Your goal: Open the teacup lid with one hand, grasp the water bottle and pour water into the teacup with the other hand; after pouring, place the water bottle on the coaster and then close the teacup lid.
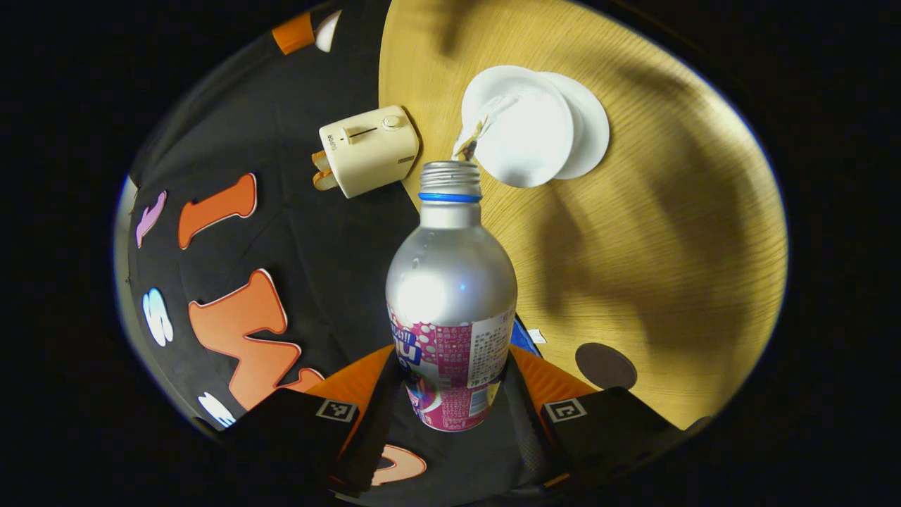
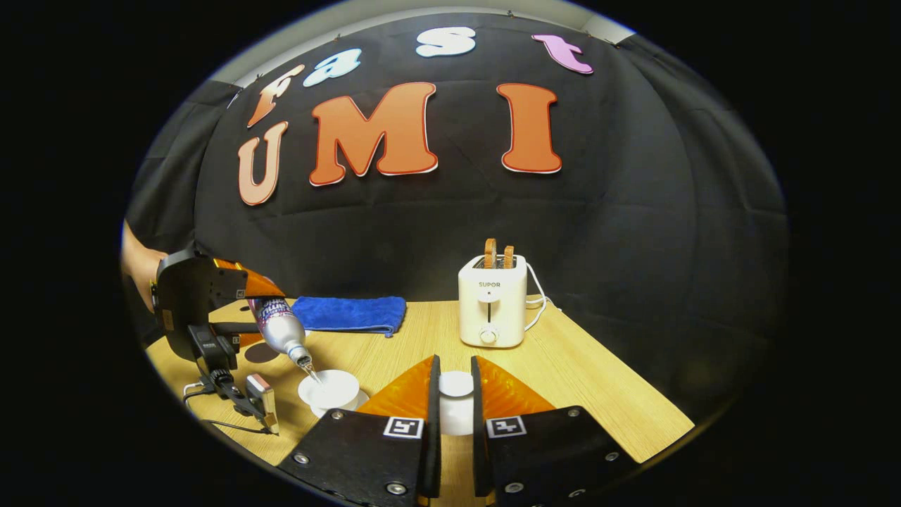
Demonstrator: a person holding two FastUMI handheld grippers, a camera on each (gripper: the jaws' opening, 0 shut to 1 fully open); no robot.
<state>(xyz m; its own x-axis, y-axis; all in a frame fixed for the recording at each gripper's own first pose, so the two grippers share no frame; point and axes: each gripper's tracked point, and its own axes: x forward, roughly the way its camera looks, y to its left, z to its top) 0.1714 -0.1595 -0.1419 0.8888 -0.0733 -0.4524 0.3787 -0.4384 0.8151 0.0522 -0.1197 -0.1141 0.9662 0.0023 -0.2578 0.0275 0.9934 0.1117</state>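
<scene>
Left gripper view: left gripper [image 1: 450,401] is clamped on the lower body of the water bottle [image 1: 450,296], both fingers pressing its labelled sides. The bottle is uncapped and tipped so its mouth points at the teacup [image 1: 519,127]; a thin stream runs from the mouth into the cup, so pouring looks to be under way. The cup sits on a white saucer [image 1: 591,127], toward the far part of the tabletop [image 1: 669,232]. The dark round coaster [image 1: 605,365] lies bare near the gripper, probably left free to receive the bottle. A toaster [image 1: 369,149] stands by the table edge.

Right gripper view: right gripper [image 2: 456,415] has its tongs closed on the white teacup lid [image 2: 456,394], held upright off the cup and to the side, likely to keep the opening clear for the pour. Farther off at the left edge of the tabletop [image 2: 598,394], the left gripper [image 2: 239,296] shows with a person's hand [image 2: 137,264] behind it, and the water bottle [image 2: 281,327] tilts mouth-down over the teacup [image 2: 329,389]. A blue cloth [image 2: 350,313] lies by the back edge, and the toaster [image 2: 492,299] holds two slices.

This view gives the bottle's tilt from the side, plus the lid and cloth; the left one gives the cup's interior and the stream. The coaster [image 2: 260,352] is partly hidden here behind the left gripper.
</scene>
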